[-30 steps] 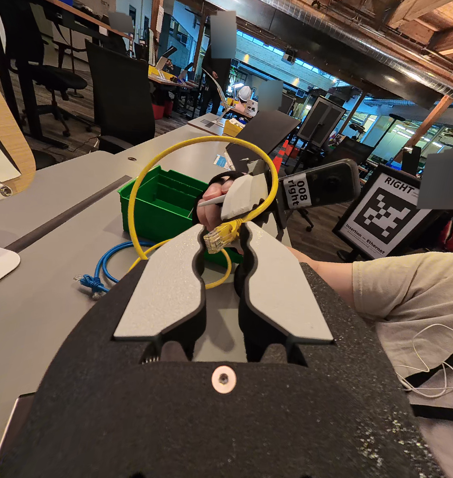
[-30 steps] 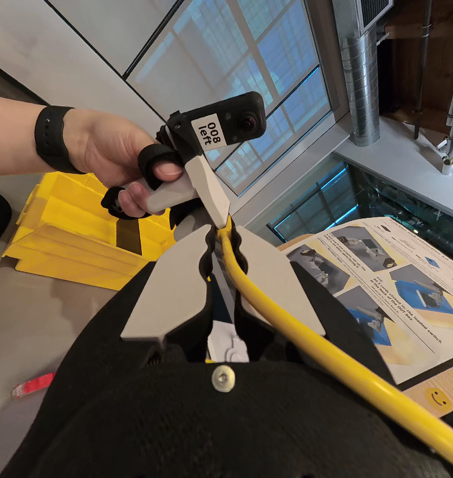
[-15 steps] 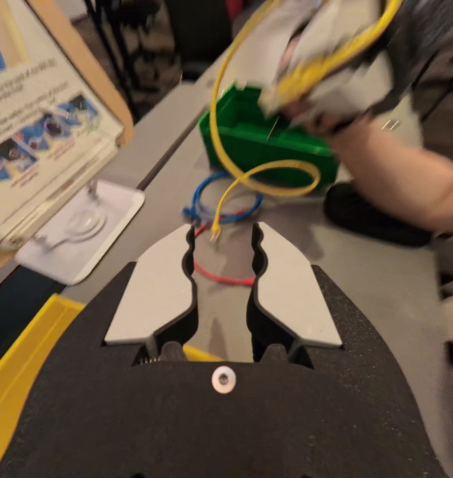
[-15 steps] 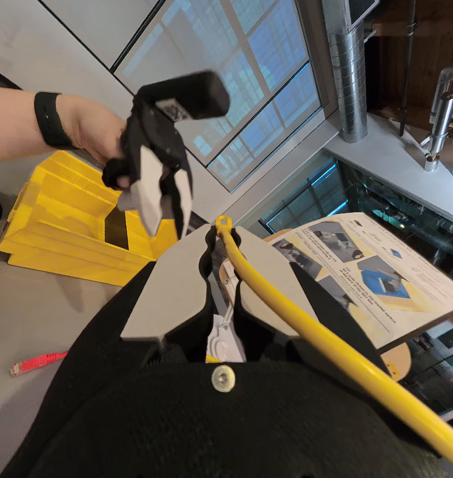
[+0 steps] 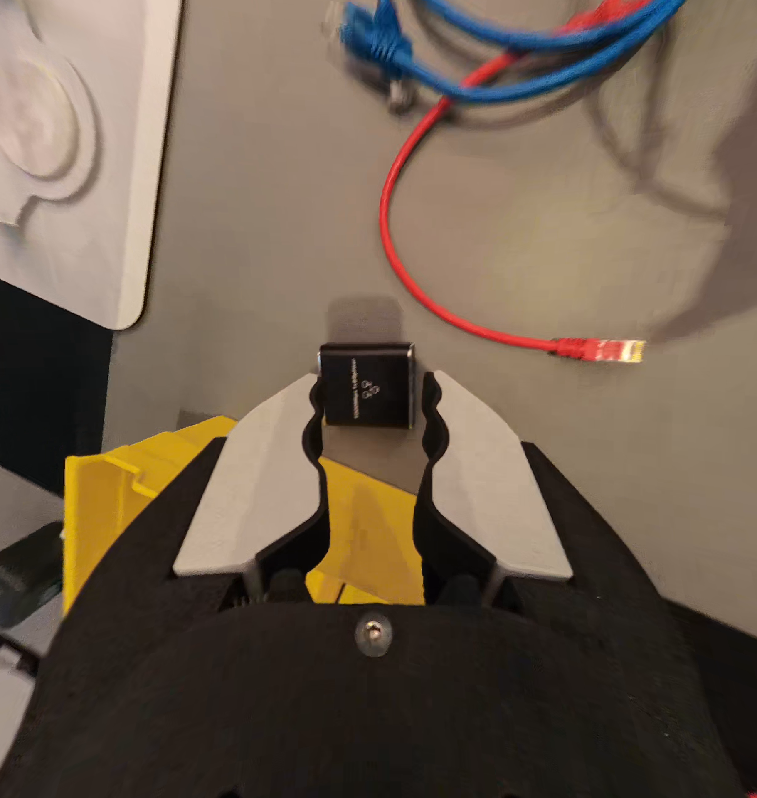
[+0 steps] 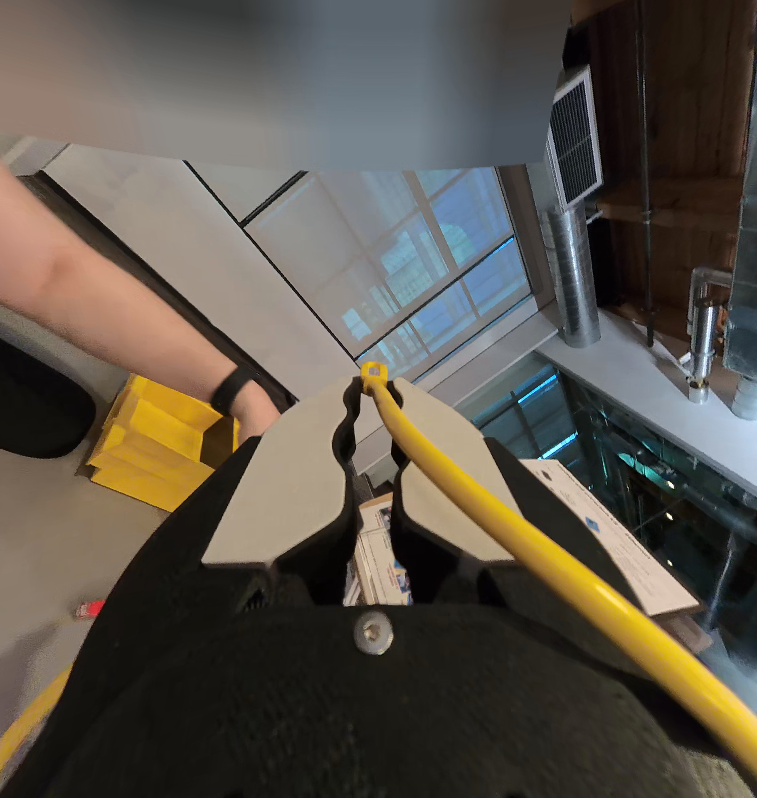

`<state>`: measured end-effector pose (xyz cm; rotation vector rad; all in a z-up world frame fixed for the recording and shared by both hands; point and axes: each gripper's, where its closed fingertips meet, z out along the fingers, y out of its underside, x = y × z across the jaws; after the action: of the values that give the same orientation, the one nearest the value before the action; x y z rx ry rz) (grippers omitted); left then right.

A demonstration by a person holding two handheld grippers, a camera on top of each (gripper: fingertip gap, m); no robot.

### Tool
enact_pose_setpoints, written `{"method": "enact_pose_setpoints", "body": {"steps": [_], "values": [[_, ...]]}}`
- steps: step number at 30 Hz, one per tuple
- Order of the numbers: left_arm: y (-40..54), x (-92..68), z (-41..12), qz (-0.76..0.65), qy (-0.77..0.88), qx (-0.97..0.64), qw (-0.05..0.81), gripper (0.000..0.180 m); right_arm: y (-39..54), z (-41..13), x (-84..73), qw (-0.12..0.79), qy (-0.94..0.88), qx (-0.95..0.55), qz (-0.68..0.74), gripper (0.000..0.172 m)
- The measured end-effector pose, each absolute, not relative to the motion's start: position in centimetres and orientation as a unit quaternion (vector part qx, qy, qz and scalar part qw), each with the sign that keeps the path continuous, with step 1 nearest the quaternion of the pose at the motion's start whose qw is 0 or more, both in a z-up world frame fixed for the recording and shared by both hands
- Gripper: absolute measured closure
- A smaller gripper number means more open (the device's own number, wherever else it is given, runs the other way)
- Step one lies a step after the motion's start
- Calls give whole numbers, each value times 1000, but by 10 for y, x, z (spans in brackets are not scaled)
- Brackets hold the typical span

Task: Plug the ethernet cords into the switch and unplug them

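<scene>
**Left hand-held gripper straddles the switch, right one grips the yellow cord**

In the left wrist view, the left hand-held gripper (image 5: 370, 388) points down at the grey bench (image 5: 247, 224). Its 2 fingers stand apart with the small black switch (image 5: 366, 386) between the tips, just above the centre of the frame. The left finger (image 5: 281, 432) sits right against the switch's side, while a narrow strip of bench shows between the switch and the right finger (image 5: 467, 432), so the switch is not clamped. A red cord (image 5: 394, 242) curves down the upper right of the frame and ends in a plug (image 5: 601, 349) lying on the bench to the right of the switch, apart from it. A bundle of blue cords (image 5: 519, 64) lies along the top edge, blurred. A yellow bin (image 5: 109, 509) shows at lower left behind the gripper, and a white plate (image 5: 65, 172) fills the upper left.

In the right wrist view, the right hand-held gripper (image 6: 374, 382) is raised off the bench and closed on a yellow cord (image 6: 476, 488) just behind its plug (image 6: 373, 372), which pokes out past the fingertips at frame centre. The cord runs back to the lower right corner. A forearm with a black wristband (image 6: 232, 391) reaches in from the left above a yellow bin (image 6: 152, 444).
</scene>
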<state>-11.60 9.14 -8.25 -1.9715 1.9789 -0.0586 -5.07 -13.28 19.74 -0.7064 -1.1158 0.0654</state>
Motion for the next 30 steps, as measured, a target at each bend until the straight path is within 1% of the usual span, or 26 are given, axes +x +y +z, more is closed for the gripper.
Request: {"method": "enact_pose_setpoints", "body": {"steps": [1, 4, 6, 9, 11, 15, 18, 19, 20, 24, 29, 30], "values": [[97, -119, -87, -1, 700, -698, 151, 136, -138, 199, -52, 788, -524, -321, 33, 160], [102, -118, -98, 19, 689, -717, 104, 133, -153, 202, -57, 786, -538, -302, 38, 160], [101, -115, -106, 20, 690, -718, 88, 125, -159, 202, -59, 784, -545, -297, 33, 160], [113, -121, -118, 55, 675, -732, 74, 123, -166, 203, -60, 783, -549, -290, 36, 160], [114, -124, -127, 63, 662, -745, 54, 122, -169, 203, -60, 783, -551, -286, 38, 160], [115, -122, -132, 66, 651, -755, 45, 120, -173, 204, -62, 782, -555, -282, 40, 160], [103, -128, -137, 53, 633, -773, -1, 119, -174, 204, -63, 781, -557, -279, 38, 160], [101, -129, -139, 53, 627, -777, -7, 118, -174, 204, -63, 781, -557, -279, 38, 159], [101, -130, -138, 55, 623, -780, -4, 124, -174, 203, -64, 781, -558, -278, 38, 159], [96, -135, -138, 55, 616, -786, -8, 124, -174, 203, -64, 781, -558, -277, 39, 159], [89, -146, -138, 78, 592, -802, -21, 130, -175, 204, -64, 781, -558, -276, 33, 159], [90, -146, -138, 82, 596, -799, -15, 127, -176, 204, -64, 781, -559, -276, 31, 159]]}}
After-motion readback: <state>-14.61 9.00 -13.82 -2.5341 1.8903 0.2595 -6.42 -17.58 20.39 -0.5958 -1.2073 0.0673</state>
